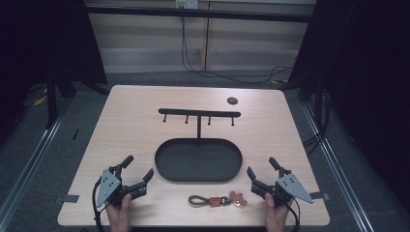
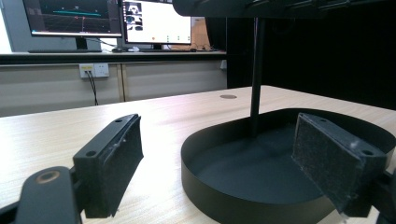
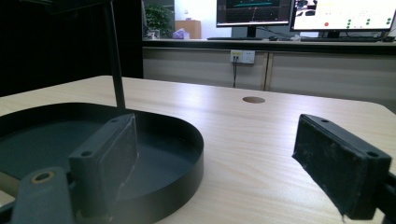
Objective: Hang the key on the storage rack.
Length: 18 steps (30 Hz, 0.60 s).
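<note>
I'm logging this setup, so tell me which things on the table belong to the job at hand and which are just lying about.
Part of the job:
- keychain, lying nearest the claws
- hook stand rising from the black tray
- left claw, open
- right claw, open

Just lying about:
- round hole in the table
- monitors and wall sockets behind
- floor cables

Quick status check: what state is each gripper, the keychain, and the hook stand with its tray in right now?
left gripper: open, holding nothing
right gripper: open, holding nothing
keychain: flat on the table near the front edge, untouched
hook stand: upright, nothing hanging on its pegs
tray: holds only the stand's post
</note>
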Each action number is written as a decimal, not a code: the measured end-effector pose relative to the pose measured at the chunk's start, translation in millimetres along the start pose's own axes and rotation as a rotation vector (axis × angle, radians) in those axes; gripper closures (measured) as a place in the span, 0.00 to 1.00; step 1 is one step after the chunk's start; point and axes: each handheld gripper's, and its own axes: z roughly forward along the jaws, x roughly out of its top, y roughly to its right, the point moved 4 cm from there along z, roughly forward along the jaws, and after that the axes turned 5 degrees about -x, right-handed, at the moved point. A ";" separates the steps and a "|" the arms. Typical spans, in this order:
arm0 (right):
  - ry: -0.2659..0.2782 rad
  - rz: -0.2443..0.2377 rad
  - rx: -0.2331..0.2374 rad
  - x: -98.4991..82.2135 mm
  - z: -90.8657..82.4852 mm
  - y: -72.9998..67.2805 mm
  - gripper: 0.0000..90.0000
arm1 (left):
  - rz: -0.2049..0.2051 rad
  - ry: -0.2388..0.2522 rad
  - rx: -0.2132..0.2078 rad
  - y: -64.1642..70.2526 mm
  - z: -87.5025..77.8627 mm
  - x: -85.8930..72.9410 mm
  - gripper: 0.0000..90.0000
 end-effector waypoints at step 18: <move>-0.095 -0.002 -0.055 -0.6 4.6 -0.9 0.16 | 0.004 -0.004 0.001 -0.4 -0.1 0.0 0.18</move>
